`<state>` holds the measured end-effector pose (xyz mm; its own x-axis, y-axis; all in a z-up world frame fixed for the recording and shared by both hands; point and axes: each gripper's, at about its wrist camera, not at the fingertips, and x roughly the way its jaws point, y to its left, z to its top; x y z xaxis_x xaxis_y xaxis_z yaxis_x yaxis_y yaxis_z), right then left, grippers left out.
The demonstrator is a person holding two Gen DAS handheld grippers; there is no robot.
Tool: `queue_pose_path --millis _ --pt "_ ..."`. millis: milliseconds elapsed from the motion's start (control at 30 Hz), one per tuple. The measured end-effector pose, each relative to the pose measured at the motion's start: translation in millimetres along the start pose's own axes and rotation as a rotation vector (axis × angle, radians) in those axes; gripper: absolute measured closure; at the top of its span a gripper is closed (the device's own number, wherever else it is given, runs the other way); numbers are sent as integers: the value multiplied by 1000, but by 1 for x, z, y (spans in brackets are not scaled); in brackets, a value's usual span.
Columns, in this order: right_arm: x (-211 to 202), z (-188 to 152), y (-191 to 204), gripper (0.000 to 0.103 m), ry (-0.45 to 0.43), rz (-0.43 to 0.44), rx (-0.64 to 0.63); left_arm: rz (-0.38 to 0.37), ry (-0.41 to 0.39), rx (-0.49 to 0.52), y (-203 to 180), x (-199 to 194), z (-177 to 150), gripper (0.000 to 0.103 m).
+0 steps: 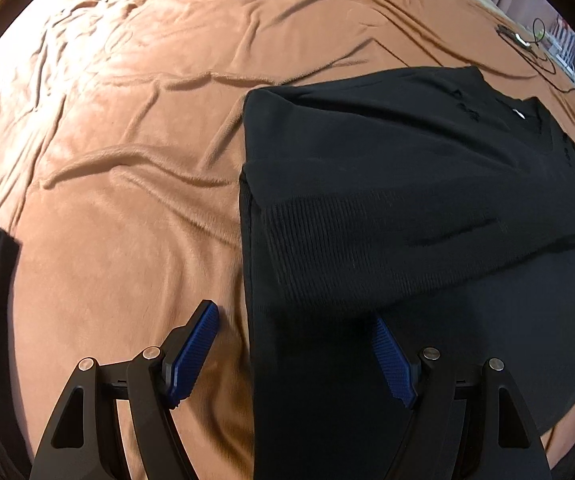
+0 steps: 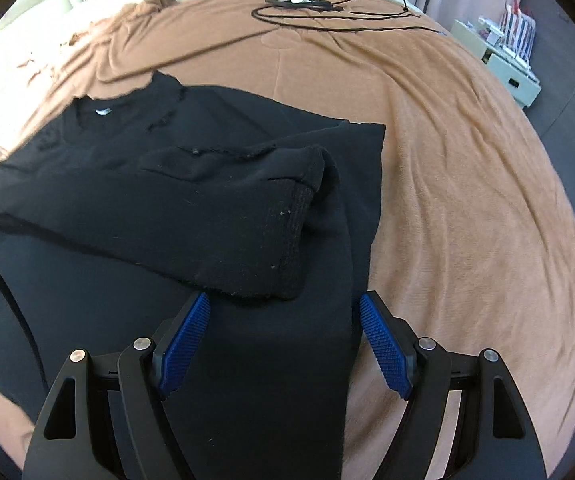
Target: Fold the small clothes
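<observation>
The left tongs (image 1: 295,354) stand wide open and hold nothing. Their left pad is over the bare blanket (image 1: 127,208), and their right pad is partly under or behind the folded left edge of the black sweater (image 1: 367,184); I cannot tell if it touches the cloth. The right tongs (image 2: 283,344) are also wide open and empty. Between their two pads runs the right folded edge of the sweater, and the right pad is just beside this edge, over the blanket.

The sweater lies flat on the bed, directly in front of both tongs. Both sides are already folded inward, so the body makes a long strip. One sleeve (image 2: 223,216) lies across the body, and its ribbed cuff (image 2: 291,240) ends just ahead of the right tongs. The collar with a small white label (image 2: 103,112) is at the far end.

In my judgement the side folds are done and the step in hand is the crosswise fold. The next move calls for both tongs to close on the near hem, one at each corner, and to carry it evenly toward the collar, so the sleeve stays inside.

Far beyond the sweater lies a black cable (image 2: 327,16).
</observation>
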<state>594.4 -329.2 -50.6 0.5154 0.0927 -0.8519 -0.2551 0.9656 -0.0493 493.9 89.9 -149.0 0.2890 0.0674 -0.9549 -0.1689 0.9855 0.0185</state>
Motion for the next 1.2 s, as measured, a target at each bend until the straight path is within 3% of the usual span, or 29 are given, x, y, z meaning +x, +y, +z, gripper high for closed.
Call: queue_pose_path --millis 100,267,467,700,933,1133,1200 --pt "6 9 4 27 -19 -40 -7 15 -8 -7 2 7 10 17" --pt "19 26 12 27 -59 -115 -2 34 -34 3 3 12 29 17" --pt "34 49 10 27 -101 -127 24 77 -82 36 -3 15 59 17" --pt "50 77 8 27 -151 -137 40 78 -128 44 -4 20 99 20" --pt "29 90 -10 27 -282 -83 139 7 -260 -45 7 -11 123 25" --pt "21 78 -29 27 -295 97 170 -83 -237 -17 3 -6 115 28" --pt "20 71 -39 27 -292 135 187 -102 -211 -17 1 3 111 35"
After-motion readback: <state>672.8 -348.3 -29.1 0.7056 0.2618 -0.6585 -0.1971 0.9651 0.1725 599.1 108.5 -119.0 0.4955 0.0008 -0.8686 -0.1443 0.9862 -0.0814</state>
